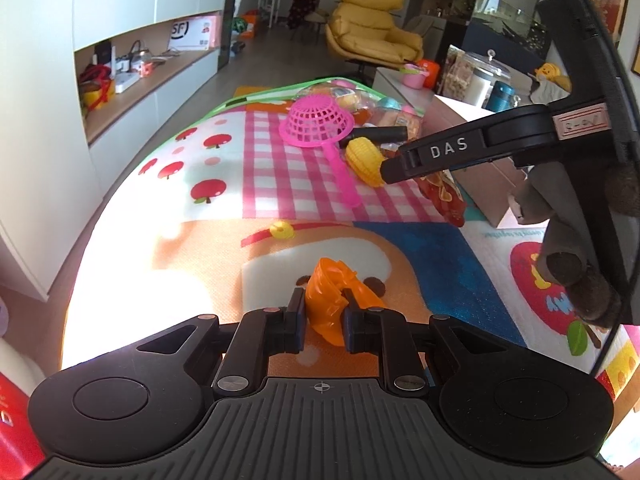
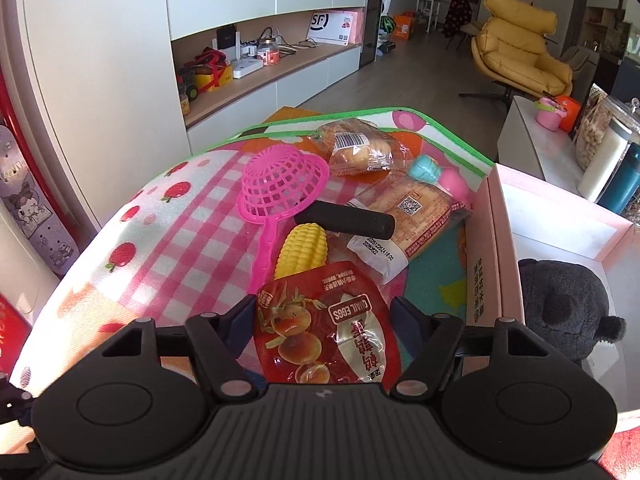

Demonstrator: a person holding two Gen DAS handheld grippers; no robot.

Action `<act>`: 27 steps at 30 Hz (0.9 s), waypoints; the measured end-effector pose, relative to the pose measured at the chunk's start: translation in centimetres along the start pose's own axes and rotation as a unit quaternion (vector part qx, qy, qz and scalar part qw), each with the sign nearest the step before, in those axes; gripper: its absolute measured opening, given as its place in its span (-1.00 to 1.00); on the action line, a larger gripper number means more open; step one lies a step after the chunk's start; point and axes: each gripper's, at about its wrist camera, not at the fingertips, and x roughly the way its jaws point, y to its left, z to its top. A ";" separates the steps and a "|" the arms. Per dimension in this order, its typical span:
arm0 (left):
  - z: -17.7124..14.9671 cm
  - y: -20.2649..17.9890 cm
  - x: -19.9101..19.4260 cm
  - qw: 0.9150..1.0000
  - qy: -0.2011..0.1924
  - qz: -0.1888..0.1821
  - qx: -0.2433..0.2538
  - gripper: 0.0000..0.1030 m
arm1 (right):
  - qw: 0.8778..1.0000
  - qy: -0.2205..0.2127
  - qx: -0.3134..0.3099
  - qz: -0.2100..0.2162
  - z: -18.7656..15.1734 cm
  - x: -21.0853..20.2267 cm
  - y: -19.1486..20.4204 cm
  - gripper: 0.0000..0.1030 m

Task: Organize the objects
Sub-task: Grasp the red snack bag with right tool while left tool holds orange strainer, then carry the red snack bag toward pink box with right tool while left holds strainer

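Note:
My left gripper (image 1: 323, 308) is shut on a crumpled orange plastic toy (image 1: 334, 294) just above the play mat (image 1: 200, 208). My right gripper (image 2: 324, 312) is open, its jaws on either side of a red quail-egg packet (image 2: 326, 332) that lies on the mat (image 2: 168, 240). Ahead lie a yellow toy corn (image 2: 304, 254), a pink toy strainer (image 2: 280, 188), a black cylinder (image 2: 348, 220) and wrapped bread packets (image 2: 416, 216). In the left wrist view the right gripper (image 1: 392, 168) reaches in from the right beside the corn (image 1: 364, 160) and the strainer (image 1: 316, 120).
An open pink box (image 2: 552, 232) stands right of the mat with a dark plush toy (image 2: 560, 300) in it. A second bread packet (image 2: 360, 148) and a teal and pink toy (image 2: 436, 172) lie at the mat's far end. Shelves (image 2: 256, 68) line the left wall.

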 end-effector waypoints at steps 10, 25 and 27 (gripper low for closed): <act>0.5 -4.7 -0.2 0.999 -0.001 -0.026 0.032 -0.61 | 0.999 -0.040 -0.002 0.030 -4.3 -8.7 -2.6 0.39; 1.2 -11.9 1.8 0.994 0.013 -0.070 0.083 -0.61 | 0.995 -0.020 0.072 -0.063 -12.4 -12.0 -11.8 0.39; 1.2 -12.4 1.9 0.994 0.014 -0.071 0.087 -0.61 | 0.995 -0.016 0.077 -0.066 -13.2 -12.0 -12.2 0.39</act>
